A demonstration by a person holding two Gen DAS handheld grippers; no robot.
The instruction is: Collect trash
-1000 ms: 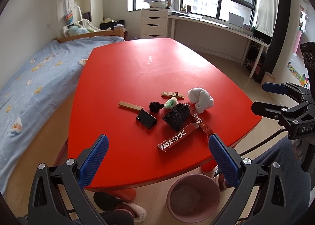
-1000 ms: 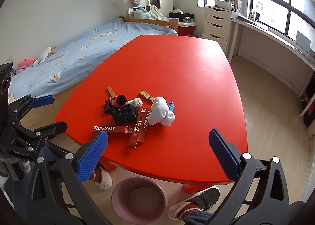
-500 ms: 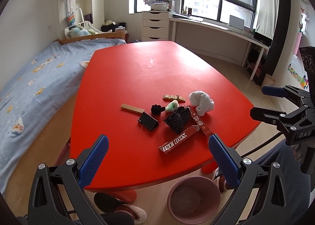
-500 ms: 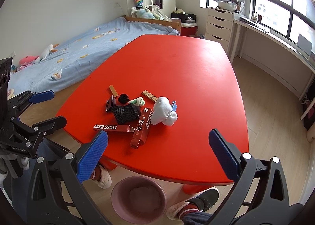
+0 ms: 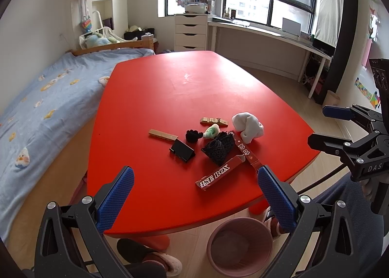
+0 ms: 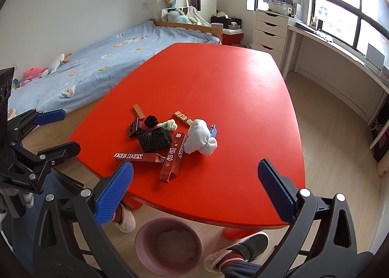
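Observation:
A pile of trash lies on the red table (image 5: 170,88) near its front edge: a white crumpled wad (image 5: 247,124), two red cartons (image 5: 220,174), a black mesh lump (image 5: 217,148), a black folded card (image 5: 182,150), a black pom (image 5: 193,135), a green-white scrap (image 5: 212,131) and wooden sticks (image 5: 163,134). The pile also shows in the right wrist view (image 6: 170,137). A pink bin (image 5: 239,245) stands on the floor below the table edge. My left gripper (image 5: 194,195) is open and empty above the edge. My right gripper (image 6: 194,192) is open and empty too.
A bed with a blue cover (image 5: 41,98) runs along the left of the table. White drawers (image 5: 190,32) and a long desk (image 5: 267,32) stand under the windows. My feet in slippers (image 6: 124,219) are beside the bin (image 6: 170,246).
Both grippers have moved slightly forward and tilted down a little toward the table. The trash pile has not moved. Both stay open.

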